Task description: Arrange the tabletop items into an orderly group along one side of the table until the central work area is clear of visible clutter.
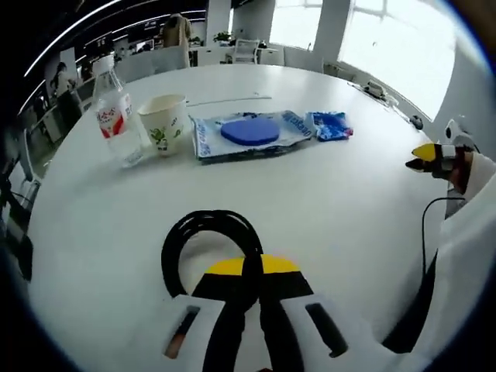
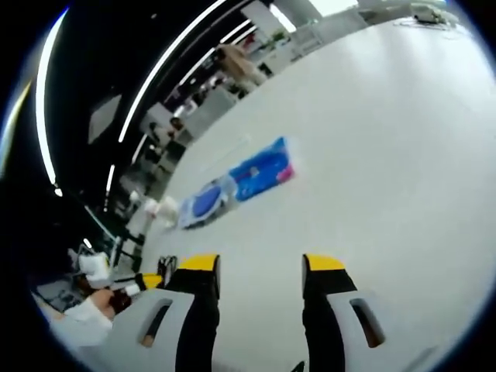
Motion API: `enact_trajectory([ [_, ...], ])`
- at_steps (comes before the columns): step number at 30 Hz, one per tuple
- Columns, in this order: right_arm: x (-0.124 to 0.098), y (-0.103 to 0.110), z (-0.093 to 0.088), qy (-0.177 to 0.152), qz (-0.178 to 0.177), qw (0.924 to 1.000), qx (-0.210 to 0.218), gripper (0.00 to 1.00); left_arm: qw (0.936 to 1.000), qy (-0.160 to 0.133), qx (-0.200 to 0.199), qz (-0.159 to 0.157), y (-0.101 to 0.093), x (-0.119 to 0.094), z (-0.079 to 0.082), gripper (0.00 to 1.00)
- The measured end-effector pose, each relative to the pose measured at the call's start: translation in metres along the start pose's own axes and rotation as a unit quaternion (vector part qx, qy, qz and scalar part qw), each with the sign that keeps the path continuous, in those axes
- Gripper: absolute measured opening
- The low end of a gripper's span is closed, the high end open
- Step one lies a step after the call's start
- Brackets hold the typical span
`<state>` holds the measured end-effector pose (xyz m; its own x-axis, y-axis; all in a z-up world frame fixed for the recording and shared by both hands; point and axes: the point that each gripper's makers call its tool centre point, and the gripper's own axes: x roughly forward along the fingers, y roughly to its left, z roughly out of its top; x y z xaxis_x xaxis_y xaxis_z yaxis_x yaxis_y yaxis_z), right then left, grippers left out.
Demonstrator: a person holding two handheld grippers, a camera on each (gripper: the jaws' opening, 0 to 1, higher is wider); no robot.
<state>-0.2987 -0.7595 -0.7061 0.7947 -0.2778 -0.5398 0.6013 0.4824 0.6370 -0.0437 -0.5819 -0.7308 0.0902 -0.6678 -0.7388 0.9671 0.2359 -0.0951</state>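
- Two yellow-tipped jaws of our left gripper (image 1: 246, 273) are pinched together on a coiled black cable (image 1: 208, 232) lying on the white table (image 1: 349, 194).
- Beyond it we see a water bottle (image 1: 115, 112), paper cup (image 1: 164, 122), clear bag with a blue disc (image 1: 248, 133) and a blue packet (image 1: 330, 125) lined up along the far side.
- Our right gripper (image 2: 260, 267) hovers with jaws apart, holding nothing; its view shows the bag (image 2: 203, 203) and packet (image 2: 262, 170) from farther off.
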Motion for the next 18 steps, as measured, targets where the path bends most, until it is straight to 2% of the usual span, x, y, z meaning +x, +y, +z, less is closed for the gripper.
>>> enact_trajectory([
  [3,0.004,0.009,-0.004,0.008,0.013,0.9999,0.000,0.41,0.9996,-0.020,0.018,0.001,-0.004,-0.006,0.015,0.00],
  [11,0.016,0.045,-0.022,0.042,0.067,0.9968,0.010,0.48,0.9968,-0.053,0.059,-0.012,-0.021,-0.016,0.044,0.00],
  [14,0.018,0.065,-0.027,0.054,0.106,0.9922,0.037,0.57,0.9945,-0.061,0.084,-0.014,-0.028,-0.021,0.051,0.00],
  [18,0.022,0.093,-0.034,0.073,0.154,0.9810,0.092,0.73,0.9897,-0.083,0.113,-0.029,-0.044,-0.030,0.066,0.00],
])
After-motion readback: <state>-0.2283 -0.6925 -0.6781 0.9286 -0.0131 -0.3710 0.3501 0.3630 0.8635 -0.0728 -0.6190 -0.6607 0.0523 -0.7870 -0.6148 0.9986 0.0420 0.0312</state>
